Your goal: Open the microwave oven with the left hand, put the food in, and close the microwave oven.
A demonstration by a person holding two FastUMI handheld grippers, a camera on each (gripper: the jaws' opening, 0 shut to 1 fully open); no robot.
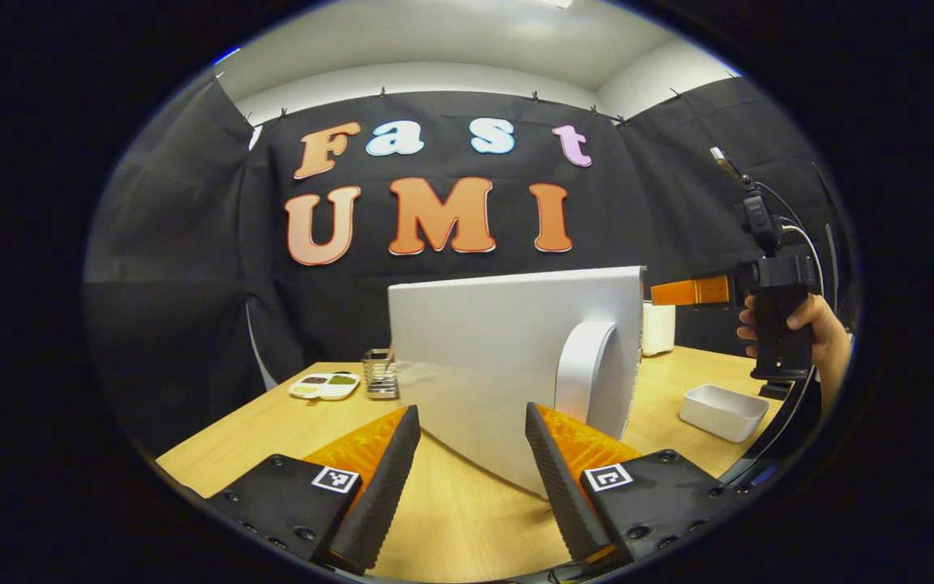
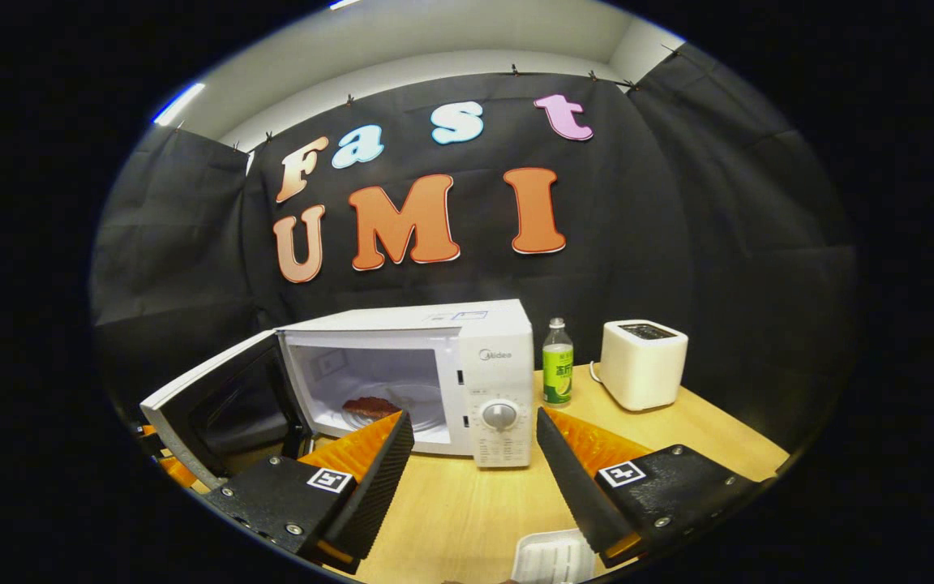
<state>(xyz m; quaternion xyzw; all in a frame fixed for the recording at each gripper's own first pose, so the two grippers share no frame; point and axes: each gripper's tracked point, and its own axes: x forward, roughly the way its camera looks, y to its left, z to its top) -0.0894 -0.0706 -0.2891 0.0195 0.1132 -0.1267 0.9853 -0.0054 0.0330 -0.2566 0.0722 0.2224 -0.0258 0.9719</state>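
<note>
In the right gripper view the white microwave (image 2: pixel 483 357) stands with its door (image 2: pixel 216 397) swung wide to the left. A reddish-brown piece of food (image 2: pixel 370 405) lies on the turntable inside. My right gripper (image 2: pixel 475 470) is open and holds nothing, a little in front of the oven. In the left gripper view the door's white outer face (image 1: pixel 499 341) and its curved handle (image 1: pixel 589 373) stand close ahead. My left gripper (image 1: pixel 473 454) is open, with the door's lower edge between and just beyond its fingertips. The right gripper (image 1: pixel 678 292) hangs at the right, held by a hand (image 1: pixel 820 332).
A green-labelled bottle (image 2: pixel 557 362) and a white toaster (image 2: pixel 644 362) stand right of the microwave. A white tray (image 1: pixel 722 410) lies near the table's right front. A small sauce dish (image 1: pixel 325 385) and a metal rack (image 1: pixel 380 373) sit at the far left.
</note>
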